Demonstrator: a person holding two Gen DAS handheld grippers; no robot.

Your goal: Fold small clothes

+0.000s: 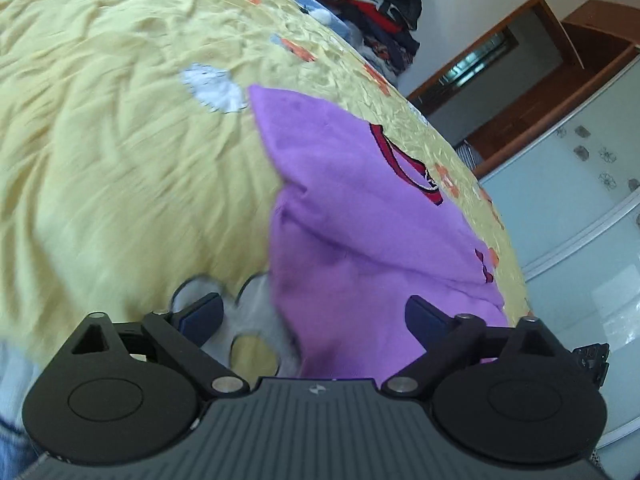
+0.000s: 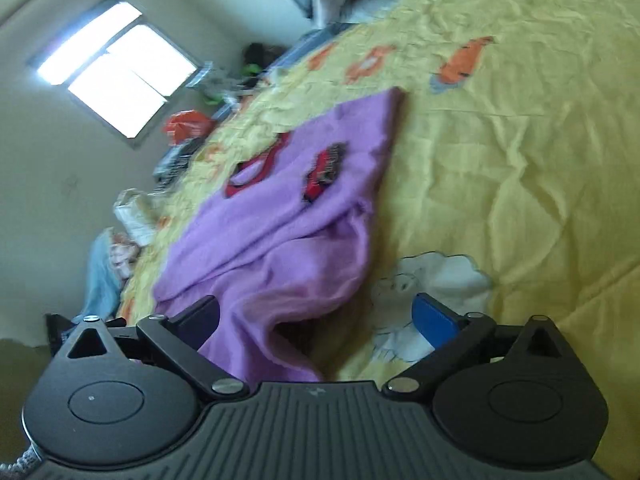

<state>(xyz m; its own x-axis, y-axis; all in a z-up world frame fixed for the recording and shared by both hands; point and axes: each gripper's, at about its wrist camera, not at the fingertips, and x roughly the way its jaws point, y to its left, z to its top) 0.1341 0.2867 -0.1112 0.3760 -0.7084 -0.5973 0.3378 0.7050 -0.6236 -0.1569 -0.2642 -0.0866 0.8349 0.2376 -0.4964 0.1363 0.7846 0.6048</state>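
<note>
Both pairs of jaws are held wide apart, with nothing clamped between them: the left gripper (image 1: 312,316) is poised over the near corner of a purple top (image 1: 360,216), and the right gripper (image 2: 316,316) is poised over the other near end of the same top (image 2: 280,220).

The yellow bedspread (image 1: 100,152), printed with orange and white cartoon figures, is spread across the bed and is heavily creased. The purple top is laid on it near the bed's edge, partly doubled over, with its red-trimmed neckline (image 1: 404,164) turned towards the far side and a red patch (image 2: 326,170) shown on its front. A loose, rumpled fold is bunched up just in front of the right gripper, and a pocket of shadow is left beneath it. A pile of other clothes (image 1: 380,4) is stacked at the far end of the bed.

Several risks are judged likely from here. If the jaws are closed too low, the bedspread could be pinched together with the top and dragged up with it. If only the upper layer of the bunched fold is caught, the lower layer could be left behind and the fold made crooked. If the two corners are lifted unevenly, the hem could be skewed. Both views are blurred, so exact contact between pads (image 2: 434,318) and cloth cannot be told.
</note>
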